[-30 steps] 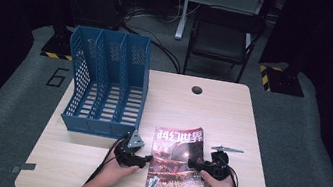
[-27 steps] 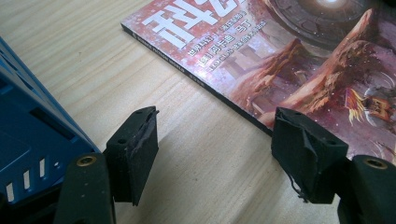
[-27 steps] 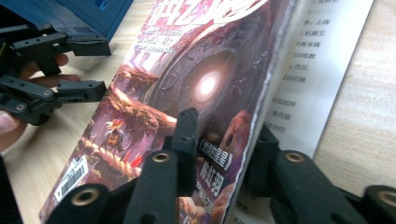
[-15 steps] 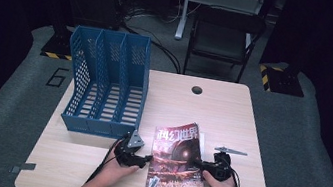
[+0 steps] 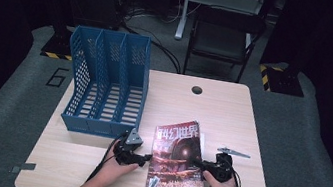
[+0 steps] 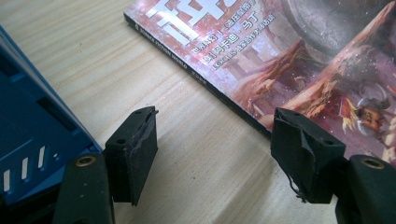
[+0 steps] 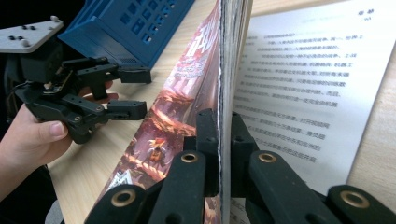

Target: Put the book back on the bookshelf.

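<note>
At desk [image 5: 92, 163] front edge, mag [image 5: 176, 161] lies cover-up w/ R tongs [image 7: 219, 140] just closed, now clamped on its right page edge to lift it, L tongs [image 6: 215, 154] apart by spine, prob. to steady/grab for rack [image 5: 105, 84].

Light wood table [image 5: 232, 114] with a grommet hole [image 5: 197, 90] at far centre. Blue file rack [image 5: 105, 84] stands far left. Magazine [image 5: 176, 161] lies near centre, right edge lifted off the wood.
</note>
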`<state>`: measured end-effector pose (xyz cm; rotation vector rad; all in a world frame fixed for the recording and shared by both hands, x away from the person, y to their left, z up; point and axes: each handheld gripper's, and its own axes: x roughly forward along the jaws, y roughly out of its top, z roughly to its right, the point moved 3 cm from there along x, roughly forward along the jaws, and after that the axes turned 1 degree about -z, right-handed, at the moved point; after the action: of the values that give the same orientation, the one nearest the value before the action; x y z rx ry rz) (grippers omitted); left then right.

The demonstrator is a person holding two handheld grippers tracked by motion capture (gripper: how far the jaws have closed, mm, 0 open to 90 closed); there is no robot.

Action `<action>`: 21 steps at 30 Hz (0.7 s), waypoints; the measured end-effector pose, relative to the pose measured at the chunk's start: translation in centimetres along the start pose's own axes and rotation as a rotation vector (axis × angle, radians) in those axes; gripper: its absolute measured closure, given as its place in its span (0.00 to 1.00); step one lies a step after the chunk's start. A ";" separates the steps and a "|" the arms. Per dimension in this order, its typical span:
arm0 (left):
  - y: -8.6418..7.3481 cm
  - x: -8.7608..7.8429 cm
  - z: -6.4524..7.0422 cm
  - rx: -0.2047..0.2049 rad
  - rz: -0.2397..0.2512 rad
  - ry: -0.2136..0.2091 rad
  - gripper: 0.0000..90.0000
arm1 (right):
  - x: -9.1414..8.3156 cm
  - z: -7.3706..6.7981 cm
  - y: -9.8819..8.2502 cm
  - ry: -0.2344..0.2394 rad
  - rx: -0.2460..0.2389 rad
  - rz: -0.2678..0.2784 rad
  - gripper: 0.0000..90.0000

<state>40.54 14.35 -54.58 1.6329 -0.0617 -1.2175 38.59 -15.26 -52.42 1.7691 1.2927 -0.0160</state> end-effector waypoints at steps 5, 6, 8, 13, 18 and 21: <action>0.0 -0.3 -0.1 -0.043 -0.008 -0.017 0.35 | -0.2 -0.5 0.1 0.000 -0.019 0.015 0.97; 0.0 -0.3 0.0 -0.055 -0.012 -0.022 0.35 | -0.3 -0.6 0.1 0.003 -0.026 0.019 0.97; 0.1 -0.4 0.1 -0.068 -0.017 -0.041 0.35 | -0.5 -0.9 0.1 0.007 -0.037 0.029 0.97; 0.3 -0.7 0.5 -0.114 -0.003 -0.077 0.36 | -1.0 -1.5 0.2 0.019 -0.051 0.055 0.97; 0.7 -1.3 0.8 -0.193 0.021 -0.164 0.35 | -1.3 -2.0 0.2 0.032 -0.072 0.075 0.97; 0.8 -1.1 1.1 -0.248 0.025 -0.195 0.35 | -1.6 -2.4 0.2 0.034 -0.085 0.090 0.97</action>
<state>39.64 13.90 -53.12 1.2931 -0.0512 -1.3071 36.89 -14.87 -50.06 1.7593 1.2190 0.1191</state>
